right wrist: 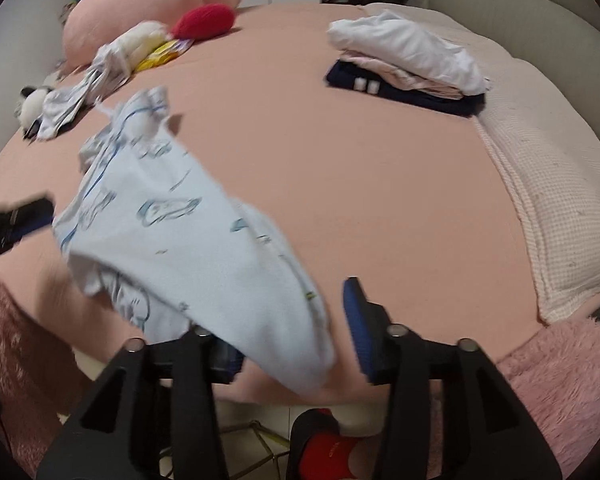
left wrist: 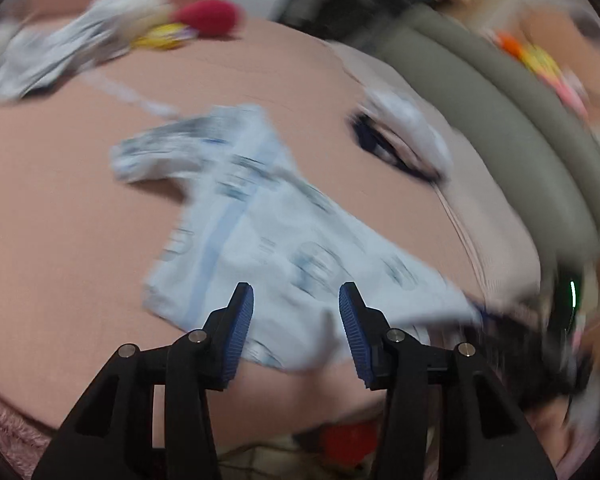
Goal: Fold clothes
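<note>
Both grippers spread, left gripper (left wrist: 296, 312) and right gripper (right wrist: 292, 320); shirt (right wrist: 172, 232) dropped ahead, apparently released for flattening.

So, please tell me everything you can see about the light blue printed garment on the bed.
The light blue printed cotton-like garment is small, with darker blue outline drawings and a blue seam line. It lies crumpled and partly folded on the pink bed sheet, one end drooping over the near edge. It sits between the open fingers of the left claw; in the right claw view it covers one finger. No firm grip shows.
</note>
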Motion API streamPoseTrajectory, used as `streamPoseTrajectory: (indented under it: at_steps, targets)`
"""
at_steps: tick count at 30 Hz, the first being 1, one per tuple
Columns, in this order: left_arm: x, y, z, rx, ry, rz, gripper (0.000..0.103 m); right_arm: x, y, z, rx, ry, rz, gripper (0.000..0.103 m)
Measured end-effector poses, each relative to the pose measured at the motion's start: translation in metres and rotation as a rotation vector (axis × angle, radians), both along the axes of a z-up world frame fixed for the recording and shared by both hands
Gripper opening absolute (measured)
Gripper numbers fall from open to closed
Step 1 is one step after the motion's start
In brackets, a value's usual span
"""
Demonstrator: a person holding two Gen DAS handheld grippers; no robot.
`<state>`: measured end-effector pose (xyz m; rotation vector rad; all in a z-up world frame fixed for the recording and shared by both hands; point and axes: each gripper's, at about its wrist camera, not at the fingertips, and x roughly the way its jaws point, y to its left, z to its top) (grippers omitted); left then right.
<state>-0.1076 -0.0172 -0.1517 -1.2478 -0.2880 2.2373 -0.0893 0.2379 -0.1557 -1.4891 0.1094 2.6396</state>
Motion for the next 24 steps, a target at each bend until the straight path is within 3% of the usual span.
streamPoseTrajectory:
  at_steps: [2, 6, 8, 12, 15, 19, 21, 23, 24]
  targets:
    - [0.015, 0.021, -0.002, -0.014, 0.011, -0.125, 0.047, 0.001, 0.008, 0.0, -0.013, -0.008, -0.035, 0.047]
    - [0.026, 0.061, -0.024, -0.184, 0.025, -0.26, 0.045, -0.001, 0.018, -0.002, -0.038, -0.002, -0.087, 0.047]
    - [0.016, 0.066, -0.03, -0.232, 0.041, -0.233, 0.034, 0.001, 0.018, 0.001, -0.031, 0.005, -0.09, 0.047]
    - [-0.02, 0.037, -0.013, -0.14, 0.078, -0.025, 0.033, 0.004, 0.019, 0.004, -0.02, 0.023, -0.095, 0.048]
    - [-0.028, 0.005, 0.004, -0.059, 0.096, 0.086, 0.034, 0.009, 0.027, 0.011, 0.019, 0.082, -0.138, 0.069]
    - [-0.021, 0.001, 0.017, -0.067, 0.134, 0.107, 0.038, 0.014, 0.033, 0.019, 0.067, 0.126, -0.171, 0.071]
    - [-0.023, -0.004, 0.014, -0.097, 0.146, 0.128, 0.051, 0.014, 0.034, 0.016, 0.088, 0.104, -0.178, 0.071]
    - [-0.022, -0.007, 0.012, -0.116, 0.149, 0.125, 0.051, 0.009, 0.039, 0.007, 0.094, 0.064, -0.194, 0.071]
    - [-0.018, -0.006, 0.013, -0.104, 0.136, 0.078, 0.051, 0.007, 0.044, 0.006, 0.067, 0.054, -0.203, 0.071]
